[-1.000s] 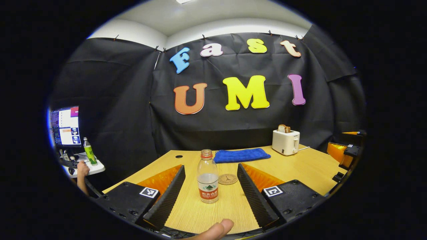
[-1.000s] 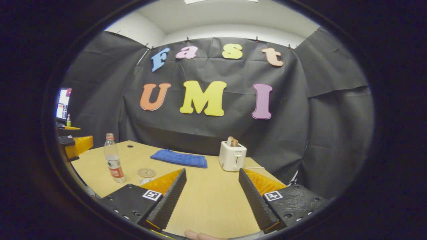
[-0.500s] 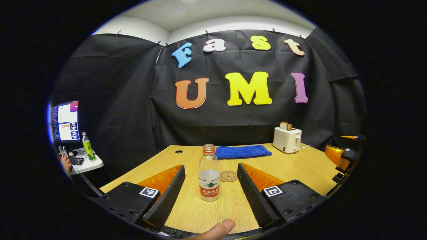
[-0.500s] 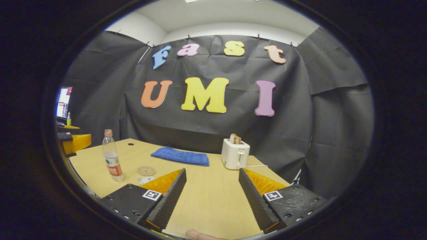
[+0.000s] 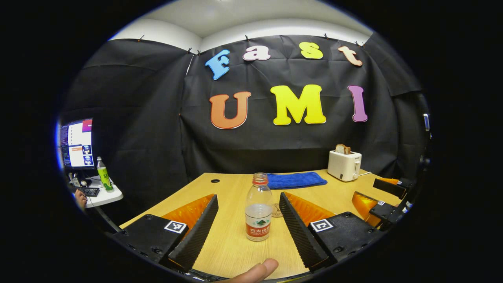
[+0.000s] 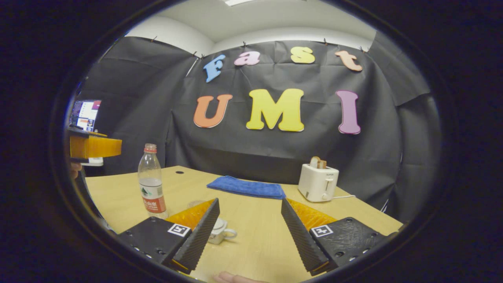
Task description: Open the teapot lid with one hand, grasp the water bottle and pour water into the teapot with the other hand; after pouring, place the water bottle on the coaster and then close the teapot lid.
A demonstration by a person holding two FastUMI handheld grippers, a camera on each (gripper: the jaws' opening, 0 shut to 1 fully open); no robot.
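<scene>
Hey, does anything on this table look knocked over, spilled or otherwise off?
Nothing stands out. The water bottle stands upright and capped, the blue cloth lies flat, and the toaster sits upright with toast in it. The small white teapot is partly hidden behind the right gripper's finger.

Bright, even overhead light — sharp focus, soft shadows, strong fisheye bending at the edges.

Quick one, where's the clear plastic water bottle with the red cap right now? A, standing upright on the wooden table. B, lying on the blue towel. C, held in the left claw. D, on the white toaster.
A: the clear plastic water bottle with the red cap stands upright on the wooden table, ahead of the open left claw.
</scene>
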